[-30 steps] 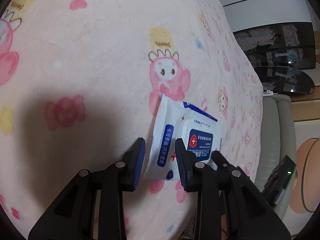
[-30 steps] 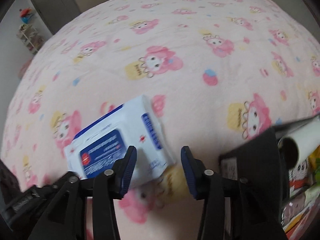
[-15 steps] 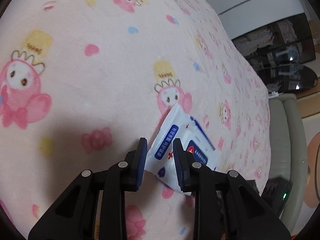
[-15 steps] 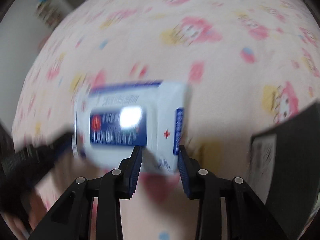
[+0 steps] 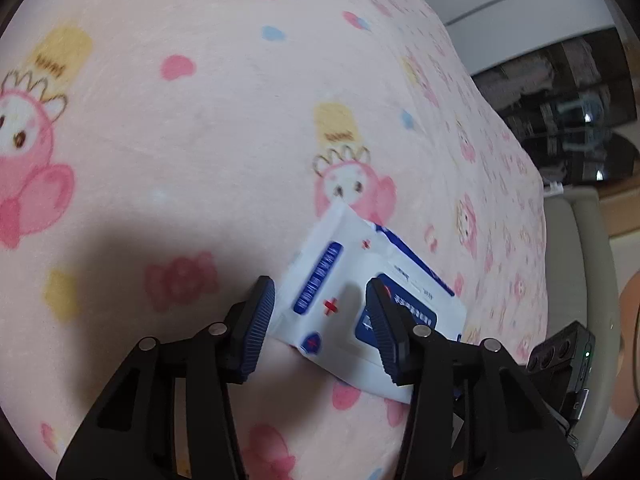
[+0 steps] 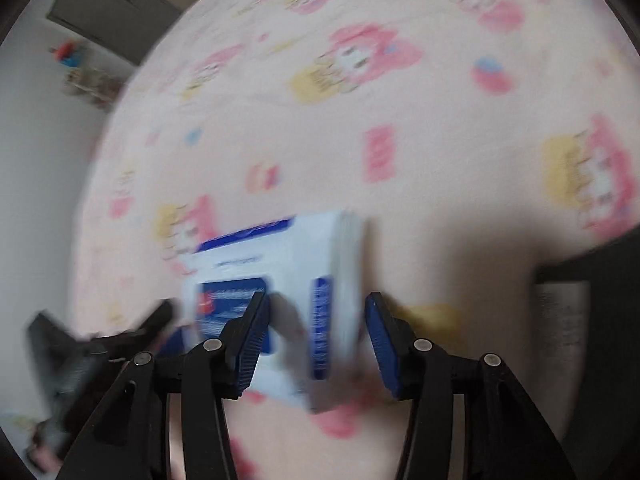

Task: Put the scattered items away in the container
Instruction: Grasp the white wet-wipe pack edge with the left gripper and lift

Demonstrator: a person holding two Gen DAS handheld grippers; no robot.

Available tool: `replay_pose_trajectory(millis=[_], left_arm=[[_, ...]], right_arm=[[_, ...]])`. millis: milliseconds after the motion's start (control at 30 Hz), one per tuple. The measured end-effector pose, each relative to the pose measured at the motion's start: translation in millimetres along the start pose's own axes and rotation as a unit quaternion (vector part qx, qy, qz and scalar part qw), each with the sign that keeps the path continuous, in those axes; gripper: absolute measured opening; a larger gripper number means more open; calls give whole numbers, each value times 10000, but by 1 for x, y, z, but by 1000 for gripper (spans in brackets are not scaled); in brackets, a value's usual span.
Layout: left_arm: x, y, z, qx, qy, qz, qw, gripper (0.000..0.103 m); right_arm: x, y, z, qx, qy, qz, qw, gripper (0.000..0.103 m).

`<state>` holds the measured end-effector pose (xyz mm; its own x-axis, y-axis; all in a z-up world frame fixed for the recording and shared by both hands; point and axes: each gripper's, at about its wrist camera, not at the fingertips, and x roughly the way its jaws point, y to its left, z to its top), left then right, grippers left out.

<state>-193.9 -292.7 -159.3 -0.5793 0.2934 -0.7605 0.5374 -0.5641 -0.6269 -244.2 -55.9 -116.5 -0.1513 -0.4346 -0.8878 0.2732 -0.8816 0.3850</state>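
Observation:
A white and blue pack of wet wipes [image 5: 360, 304] lies on a pink cartoon-print blanket [image 5: 200, 140]. My left gripper [image 5: 322, 320] is open, its blue fingers spread either side of the pack's near corner. In the blurred right wrist view the same pack [image 6: 288, 300] sits between the fingers of my right gripper [image 6: 314, 332], which is open wide. The left gripper's black body [image 6: 92, 344] shows at the lower left of that view. The black container's edge [image 6: 592, 304] is at the right.
The blanket covers a bed. A beige sofa [image 5: 580, 280] and a dark glass cabinet [image 5: 560, 100] stand beyond the bed's right edge. The right gripper's black camera body [image 5: 568, 364] shows low right in the left wrist view.
Both grippers have opened: half a second ago each pinched the pack, now the fingers stand wide apart around it. The right wrist view is moving and blurred.

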Motion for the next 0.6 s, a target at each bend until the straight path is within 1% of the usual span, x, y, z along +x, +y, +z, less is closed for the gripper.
replay_pose_trajectory(millis=[67,100,133,167,233,333,367,467,500,567,600], left_arm=[[-1,-9,-6,113,313,-504,9982,46],[-3,-16,-10,197,445,-650,9967,45],[-6,-22,-14,299,536,-727,9955,45],[-12,-29,-18,459,498,-593,9959,45],[-28,-36,-26,745,333,-272,9963,45],[-39,-36,-24,820,-6,227,9964,45],[-38,-31,-20,735,-101,368,9966,45],[-28,-14,-4,369,-228,648,9970,46],[-21,-12,2,322,-198,646,9972,46],[-7,-13,11,434,-112,691,9966,47],[-1,-15,15,519,-98,744,9958,50]], right_arm=[[3,1,-4,18,92,205,9997,44],[4,1,-5,28,138,308,9994,40],[5,2,-7,37,184,410,9990,39],[7,2,-9,46,230,513,9984,36],[3,4,-23,78,302,650,9974,34],[-9,3,-39,43,305,552,9980,34],[-12,2,-39,70,241,479,9985,34],[-17,-3,-35,195,61,267,9994,34],[-15,-5,-32,255,34,215,9994,34],[-12,-10,-25,376,-21,111,9992,34],[-10,-12,-21,436,-49,59,9990,34]])
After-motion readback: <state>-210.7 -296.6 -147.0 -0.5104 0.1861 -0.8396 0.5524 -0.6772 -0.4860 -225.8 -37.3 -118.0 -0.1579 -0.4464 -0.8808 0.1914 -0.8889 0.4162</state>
